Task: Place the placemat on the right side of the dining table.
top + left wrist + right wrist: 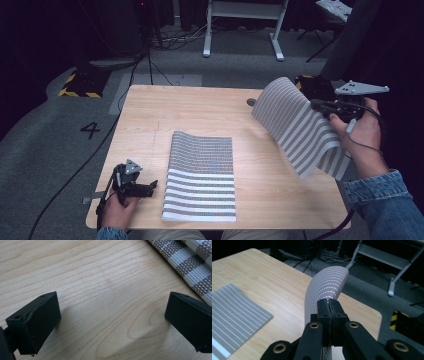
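The right claw [325, 107], at 2 o'clock over the worktop [210, 110], is pinched tight on the edge of a striped mat [300, 127], which hangs curved in the air above the worktop's right side. The left claw [145, 187] rests at 8 o'clock, jaws wide apart with nothing between them, just beside a second mat [202, 175] lying flat at 6 o'clock.

flat placemat [201, 178] at table's [150, 115] near middle, left gripper [145, 189] just left of it, lifted placemat [300, 125] at right
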